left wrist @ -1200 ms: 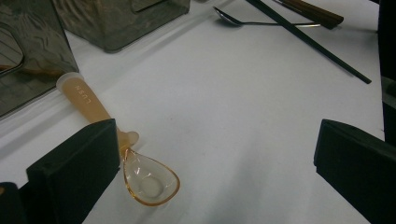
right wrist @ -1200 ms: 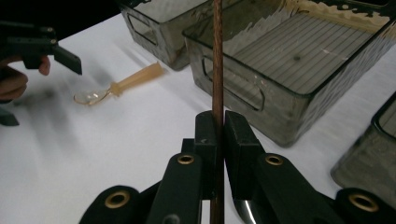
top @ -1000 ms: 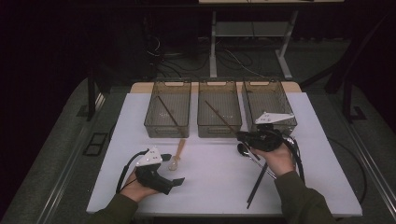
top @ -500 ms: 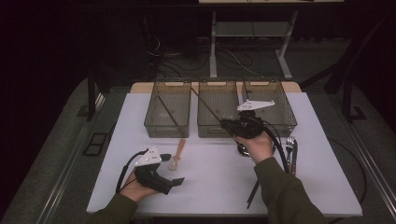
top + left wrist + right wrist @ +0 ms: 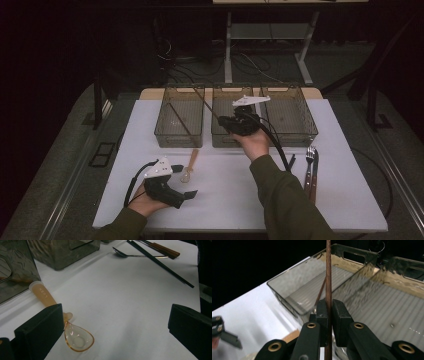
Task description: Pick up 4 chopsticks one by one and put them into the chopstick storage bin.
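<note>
the right gripper (image 5: 328,311) pinches a thin brown wooden chopstick (image 5: 328,270); best to keep it steady and lower it lengthwise into the smoky transparent plastic bin (image 5: 297,287). the left gripper (image 5: 112,325) rests spread open.

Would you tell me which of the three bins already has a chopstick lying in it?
The left bin: one brown chopstick lies slanted across its floor. The right tool holds another above the middle bin.

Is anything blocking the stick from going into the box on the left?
Nothing visible does. The right gripper pinches the brown chopstick above the bins, and the left bin is open-topped, holding just one other chopstick.
</note>
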`<act>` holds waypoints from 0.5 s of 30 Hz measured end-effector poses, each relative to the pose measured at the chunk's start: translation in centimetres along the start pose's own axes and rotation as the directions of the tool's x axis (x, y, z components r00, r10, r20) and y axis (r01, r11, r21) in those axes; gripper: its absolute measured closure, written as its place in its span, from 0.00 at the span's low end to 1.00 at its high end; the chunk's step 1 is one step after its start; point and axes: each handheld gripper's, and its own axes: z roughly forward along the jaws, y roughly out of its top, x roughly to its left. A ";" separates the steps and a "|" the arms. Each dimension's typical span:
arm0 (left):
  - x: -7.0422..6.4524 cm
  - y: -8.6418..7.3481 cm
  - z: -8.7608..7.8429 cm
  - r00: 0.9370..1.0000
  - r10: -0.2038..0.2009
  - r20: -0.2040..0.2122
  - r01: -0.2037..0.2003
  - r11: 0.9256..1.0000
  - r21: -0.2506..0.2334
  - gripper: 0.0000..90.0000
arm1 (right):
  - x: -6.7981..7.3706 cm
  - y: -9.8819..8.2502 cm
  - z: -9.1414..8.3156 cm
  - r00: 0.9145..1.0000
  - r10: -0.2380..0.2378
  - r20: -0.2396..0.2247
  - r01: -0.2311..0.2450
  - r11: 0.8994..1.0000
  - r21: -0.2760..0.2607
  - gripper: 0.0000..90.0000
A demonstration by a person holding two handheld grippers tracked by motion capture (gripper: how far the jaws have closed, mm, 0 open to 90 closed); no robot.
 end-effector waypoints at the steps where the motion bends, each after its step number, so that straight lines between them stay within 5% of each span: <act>1: 0.0 0.0 0.0 1.000 -0.001 0.000 0.001 1.000 -0.001 0.00 | 0.1 0.2 0.3 1.000 0.005 -0.003 -0.005 1.000 -0.002 0.93; 15: 0.1 0.0 0.0 1.000 0.007 0.002 -0.007 1.000 0.000 0.00 | 1.5 3.4 5.5 1.000 0.010 0.003 -0.010 1.000 -0.004 0.93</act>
